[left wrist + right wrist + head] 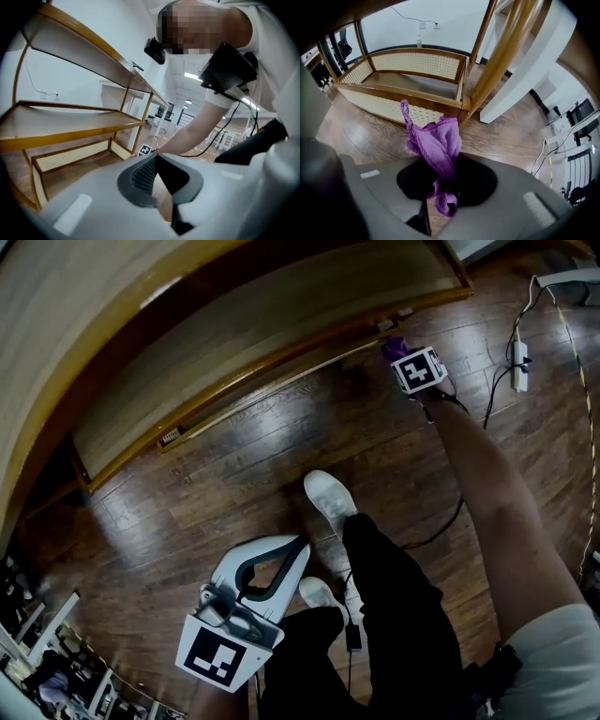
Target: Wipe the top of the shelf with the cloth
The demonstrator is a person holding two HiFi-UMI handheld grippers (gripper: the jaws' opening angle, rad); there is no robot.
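Observation:
The wooden shelf (234, 343) curves across the upper left of the head view, its pale top board (75, 315) nearest the camera. A purple cloth (438, 145) is bunched between the jaws of my right gripper (443, 157), which is shut on it. That gripper (412, 367) is held low by the shelf's bottom tier (417, 61), the cloth (395, 346) peeking out beyond its marker cube. My left gripper (298, 547) hangs over the floor near the person's legs, jaws shut with nothing in them. It (157, 157) points towards the shelf's tiers (70, 124).
Dark wood floor (234, 474) lies below. The person's white shoes (328, 498) and dark trousers stand in the middle. A power strip (520, 367) with cables lies at the right. A white table leg (525, 70) stands beside the shelf post (506, 51).

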